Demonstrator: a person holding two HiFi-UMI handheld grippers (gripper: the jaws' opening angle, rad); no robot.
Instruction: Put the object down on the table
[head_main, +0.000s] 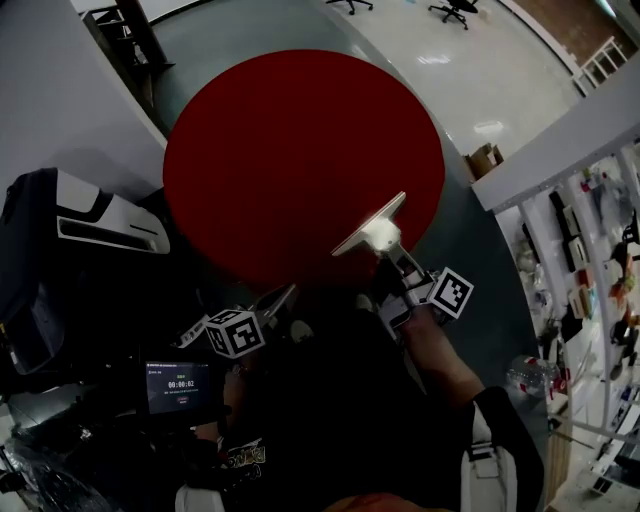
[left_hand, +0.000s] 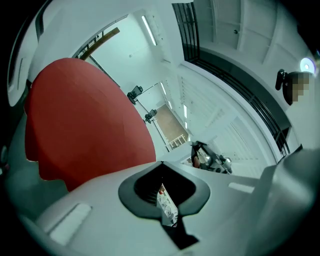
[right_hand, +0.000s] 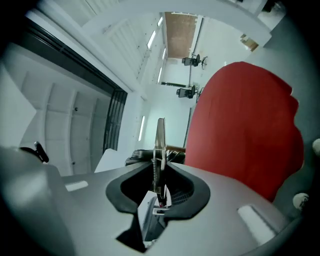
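The object is a thin flat tool (head_main: 370, 225) with a pale blade and a white base. It hangs above the near right part of the round red table (head_main: 300, 150). My right gripper (head_main: 392, 250) is shut on its base. In the right gripper view the tool (right_hand: 160, 145) stands edge-on between the jaws of the right gripper (right_hand: 159, 192), a small spring showing along it, with the table (right_hand: 245, 125) to the right. My left gripper (head_main: 280, 298) stays low by the person's body at the table's near edge. In its own view the left gripper (left_hand: 167, 205) is shut and holds nothing, with the table (left_hand: 85, 125) at the left.
A black and white case (head_main: 90, 225) sits left of the table, and a small screen (head_main: 178, 385) glows below it. Shelves of goods (head_main: 600, 250) line the right side. A cardboard box (head_main: 485, 158) and office chairs (head_main: 455, 10) stand on the floor beyond.
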